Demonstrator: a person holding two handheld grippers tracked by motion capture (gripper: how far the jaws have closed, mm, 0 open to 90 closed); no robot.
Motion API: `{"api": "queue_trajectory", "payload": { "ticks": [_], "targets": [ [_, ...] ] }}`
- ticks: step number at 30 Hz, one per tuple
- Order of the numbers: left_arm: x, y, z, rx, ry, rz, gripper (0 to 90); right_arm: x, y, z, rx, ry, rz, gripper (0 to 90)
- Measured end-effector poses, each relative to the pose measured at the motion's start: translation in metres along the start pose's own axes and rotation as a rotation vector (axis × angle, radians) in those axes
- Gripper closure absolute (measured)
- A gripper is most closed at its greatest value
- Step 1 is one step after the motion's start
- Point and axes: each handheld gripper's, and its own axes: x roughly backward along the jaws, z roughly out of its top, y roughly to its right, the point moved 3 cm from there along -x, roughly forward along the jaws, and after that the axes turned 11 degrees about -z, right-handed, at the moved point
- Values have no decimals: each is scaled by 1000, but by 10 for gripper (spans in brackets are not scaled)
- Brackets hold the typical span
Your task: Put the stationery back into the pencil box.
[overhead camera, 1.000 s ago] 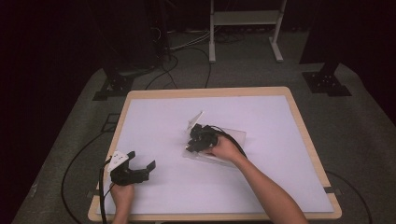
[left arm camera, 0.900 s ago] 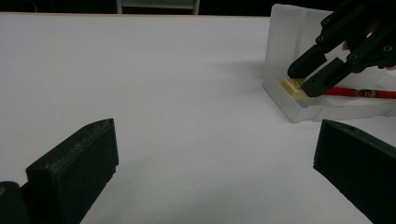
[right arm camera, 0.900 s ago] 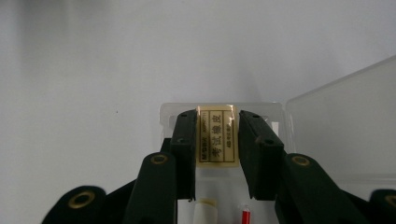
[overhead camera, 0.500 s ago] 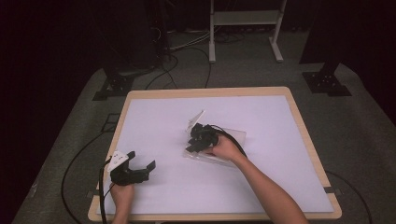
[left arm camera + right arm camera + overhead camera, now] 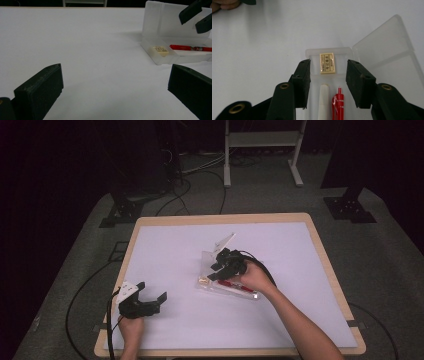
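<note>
A clear plastic pencil case (image 5: 252, 295) lies open mid-table, its lid (image 5: 223, 242) tipped up behind it. In it are a cream eraser (image 5: 327, 63), a white stick (image 5: 323, 100) and a red pen (image 5: 338, 102). My right gripper (image 5: 218, 268) hovers just above the case's eraser end, open; its jaws have just been opening, and nothing is pressed between them. In its own view the right gripper (image 5: 328, 65) straddles the tray over the eraser. Near the front left corner, my left gripper (image 5: 151, 291) rests open and empty, pointing toward the case (image 5: 160, 58).
The white table top (image 5: 300, 255) has a wooden rim. Cables trail off the table's left side to the dark floor. A white stand (image 5: 262, 140) is behind the table. The left hand's fingers (image 5: 224, 4) show at the right gripper view's top left.
The right hand and its gripper have lifted slightly and shifted a little to the right over the case. The left gripper has stayed where it was.
</note>
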Motion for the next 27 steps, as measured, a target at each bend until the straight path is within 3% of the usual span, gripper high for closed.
{"api": "queue_trajectory", "payload": {
  "ticks": [12, 27],
  "targets": [
    [0, -1, 0, 0, 0, -2, 0, 22, 0, -15, -7, 19, 5, 444],
    [-1, 0, 0, -6, -3, 3, 0, 46, 2, -30, -27, 51, -8, 416]
  ]
}}
